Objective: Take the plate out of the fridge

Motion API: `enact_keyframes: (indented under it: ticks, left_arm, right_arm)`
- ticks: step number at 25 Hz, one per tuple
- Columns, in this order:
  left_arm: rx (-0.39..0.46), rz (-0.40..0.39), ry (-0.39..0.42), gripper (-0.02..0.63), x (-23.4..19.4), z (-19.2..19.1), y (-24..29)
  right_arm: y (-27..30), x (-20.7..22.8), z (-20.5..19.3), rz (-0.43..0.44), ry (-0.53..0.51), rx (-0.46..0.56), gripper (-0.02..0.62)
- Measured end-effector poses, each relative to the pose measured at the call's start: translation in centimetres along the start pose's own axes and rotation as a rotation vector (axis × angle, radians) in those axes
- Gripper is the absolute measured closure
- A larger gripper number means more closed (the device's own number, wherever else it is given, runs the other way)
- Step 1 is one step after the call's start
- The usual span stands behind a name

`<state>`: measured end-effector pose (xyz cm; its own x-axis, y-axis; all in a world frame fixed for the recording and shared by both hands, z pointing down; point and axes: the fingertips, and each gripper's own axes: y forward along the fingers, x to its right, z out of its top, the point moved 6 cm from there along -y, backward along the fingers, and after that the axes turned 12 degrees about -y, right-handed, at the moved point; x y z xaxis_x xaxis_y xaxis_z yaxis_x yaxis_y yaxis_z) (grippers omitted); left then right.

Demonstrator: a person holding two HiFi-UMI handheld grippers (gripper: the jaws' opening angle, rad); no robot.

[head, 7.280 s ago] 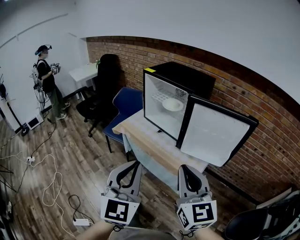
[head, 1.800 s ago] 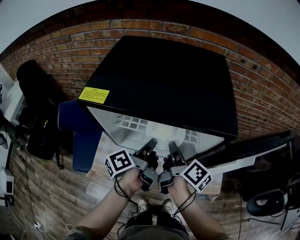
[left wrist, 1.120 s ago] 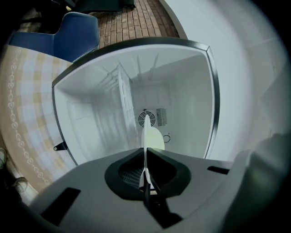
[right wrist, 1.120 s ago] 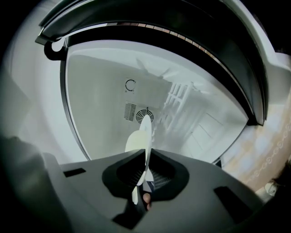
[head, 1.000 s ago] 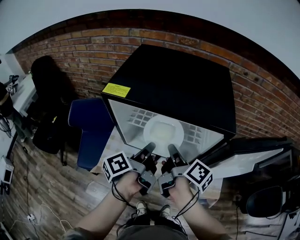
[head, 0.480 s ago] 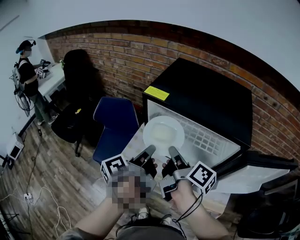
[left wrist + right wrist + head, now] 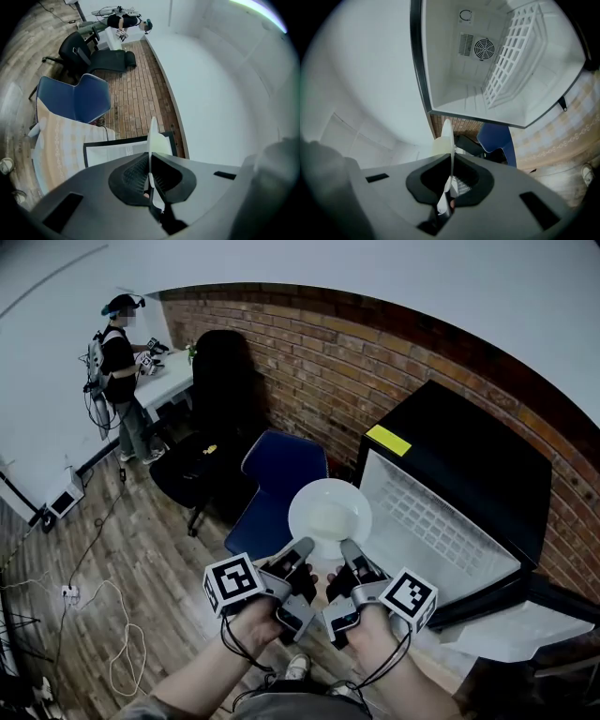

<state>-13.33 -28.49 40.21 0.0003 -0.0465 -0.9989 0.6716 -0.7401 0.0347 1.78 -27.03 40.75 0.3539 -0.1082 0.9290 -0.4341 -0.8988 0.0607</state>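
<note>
The white plate (image 7: 329, 512) is out of the fridge (image 7: 469, 451) and held in the air just off its open front, towards the left front corner. The left gripper (image 7: 302, 549) and right gripper (image 7: 348, 547) sit side by side, each with its jaws pinched nearly together on the plate's thin near rim. The fridge door (image 7: 506, 629) hangs open at the right, and a blue chair (image 7: 281, 474) stands beyond the plate.
</note>
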Motion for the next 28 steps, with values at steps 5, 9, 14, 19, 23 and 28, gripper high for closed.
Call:
enact_keyframes:
  ticks: [5,9,14,19,23,28]
  left_arm:
    - [0.07,-0.016,0.001,0.58,0.5,1.9,-2.6]
    - [0.121,-0.032,0.006,0.58,0.9,3.3,-4.5]
    - [0.18,-0.043,0.005,0.58,0.8,4.8,-7.0]
    - [0.211,-0.042,-0.015,0.58,0.0,5.6,-8.6]
    - [0.226,-0.03,-0.034,0.58,-1.3,5.9,-9.4]
    - [0.216,-0.024,-0.038,0.58,-2.7,6.3,-9.8]
  right_arm:
    - [1.6,-1.5,-2.0,0.022,-0.018,-0.073,0.563]
    - [3.0,-2.8,-3.6,0.058,-0.027,-0.118,0.563]
    - [4.4,-3.9,-6.0,0.093,-0.022,-0.177,0.563]
    - [5.2,-3.8,-7.7,0.09,-0.036,-0.223,0.563]
    - [5.5,-3.1,-8.8,0.086,-0.035,-0.25,0.563]
    - [5.6,-2.0,-9.7,0.069,-0.044,-0.27,0.563]
